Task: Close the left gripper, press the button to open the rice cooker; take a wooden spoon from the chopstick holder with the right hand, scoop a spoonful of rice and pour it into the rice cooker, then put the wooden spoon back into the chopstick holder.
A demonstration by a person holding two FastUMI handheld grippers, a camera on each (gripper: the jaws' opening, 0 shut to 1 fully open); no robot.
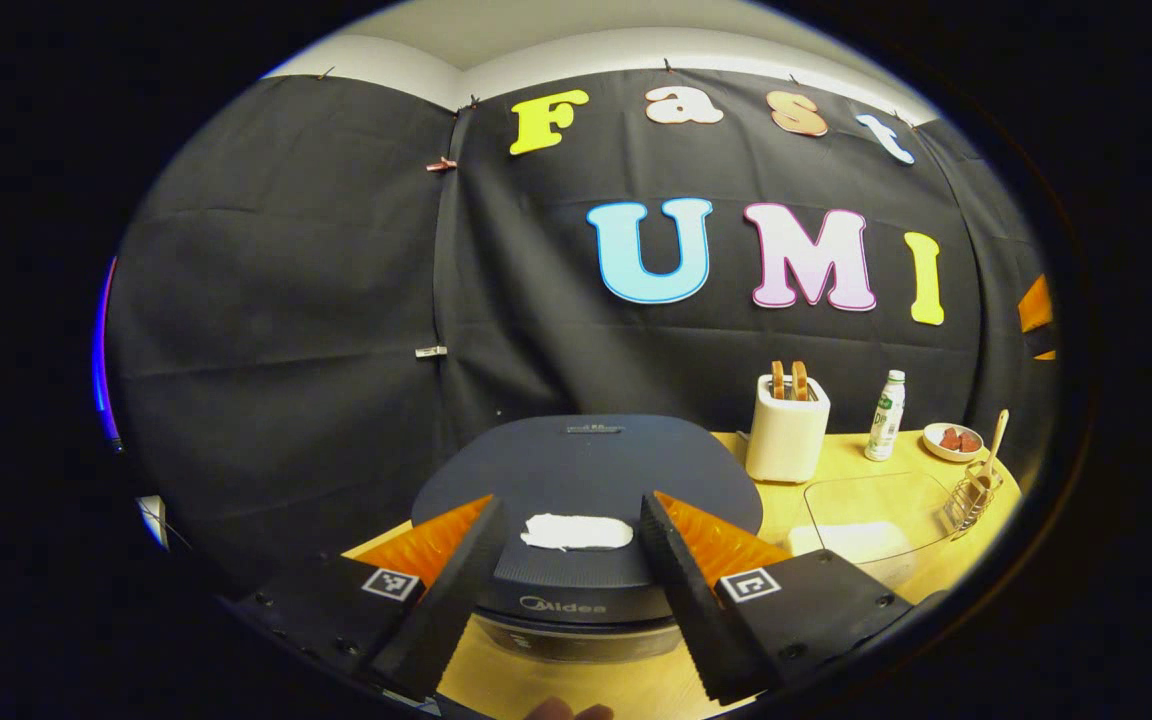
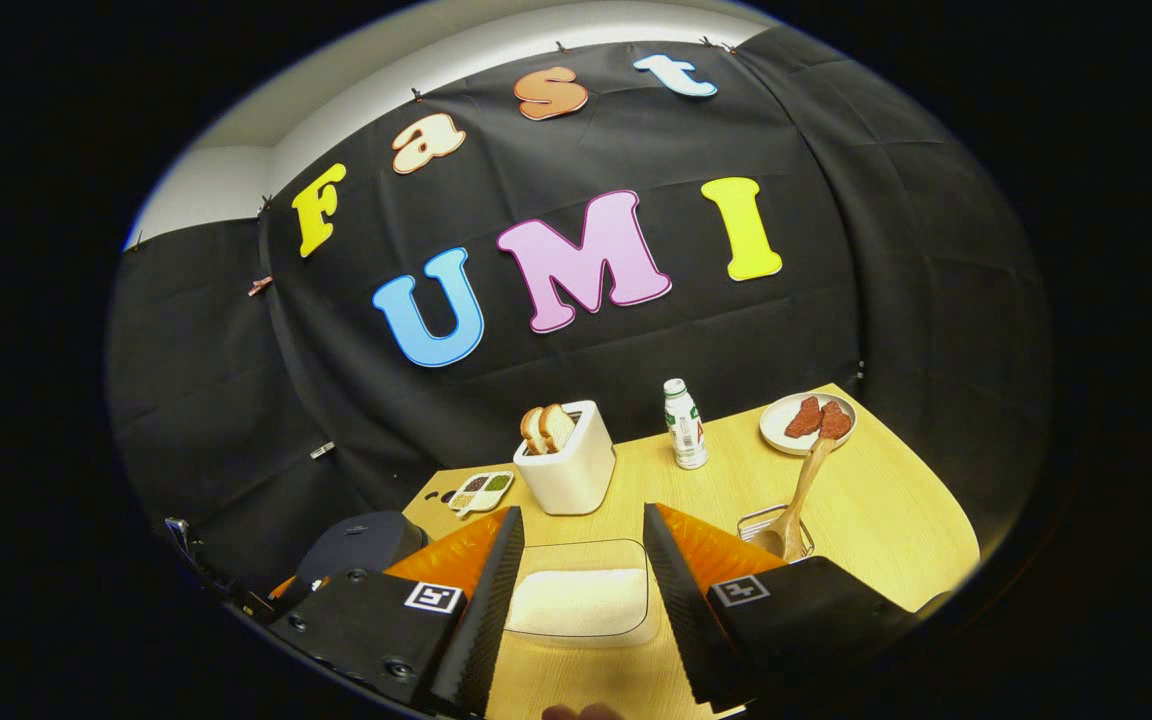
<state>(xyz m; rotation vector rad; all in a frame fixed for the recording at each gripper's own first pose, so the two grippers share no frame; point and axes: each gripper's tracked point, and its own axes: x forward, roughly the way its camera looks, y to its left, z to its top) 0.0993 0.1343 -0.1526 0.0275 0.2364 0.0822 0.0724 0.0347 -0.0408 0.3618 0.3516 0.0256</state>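
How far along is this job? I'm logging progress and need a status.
Nothing looks done: the rice cooker lid is down. In hand: the left gripper, fingers apart, faces its white button. Left: close, press, then take the wooden spoon standing in the chopstick holder, scoop rice, pour, return it. The right gripper is open.

Cloth-walled booth; toaster [image 2: 566, 455] on table [image 2: 886, 520]

Toaster [image 2: 568, 468] behind rice tray [image 2: 581, 598] — bottle [image 2: 685, 424] rt.
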